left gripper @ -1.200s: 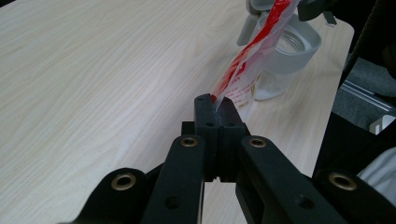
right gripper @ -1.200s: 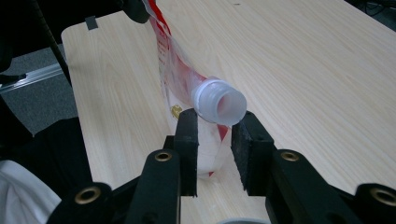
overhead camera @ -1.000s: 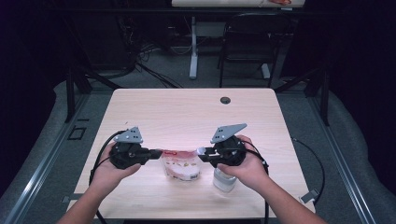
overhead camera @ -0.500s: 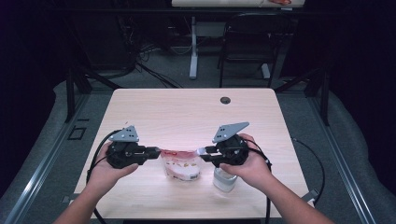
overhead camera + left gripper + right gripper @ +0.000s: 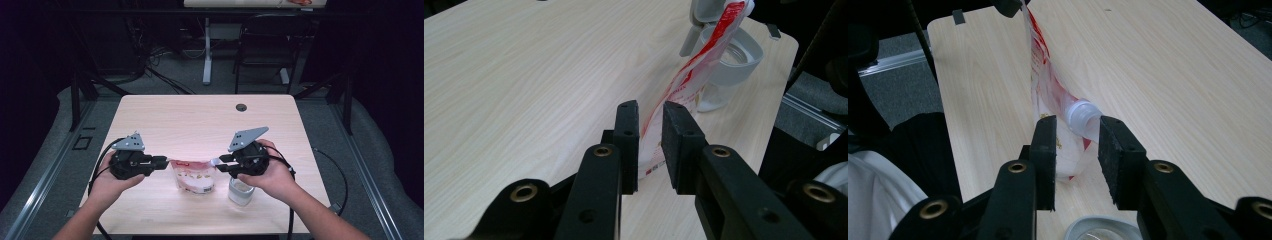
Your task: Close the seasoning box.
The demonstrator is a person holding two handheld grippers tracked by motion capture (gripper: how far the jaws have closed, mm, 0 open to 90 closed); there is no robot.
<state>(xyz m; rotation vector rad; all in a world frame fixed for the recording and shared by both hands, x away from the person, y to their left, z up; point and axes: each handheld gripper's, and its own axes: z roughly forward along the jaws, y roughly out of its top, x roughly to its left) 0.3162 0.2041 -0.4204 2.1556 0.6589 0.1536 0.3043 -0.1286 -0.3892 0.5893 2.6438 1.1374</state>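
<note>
Pouch [image 5: 194,176] with a spout stands mid-bench [image 5: 200,120] beside an open jar [image 5: 240,190]. Left gripper [image 5: 163,162] has just been opening, the pouch's edge loose between its jaws; right gripper [image 5: 223,164] brackets the spout, pads apart. Pouring appears not yet done.

We note the right gripper [image 5: 1075,150] with fingers [image 5: 1045,150] parted around the pouch's white spout [image 5: 1080,114], pouch [image 5: 1048,95] upright on the surface [image 5: 1173,75].
</note>
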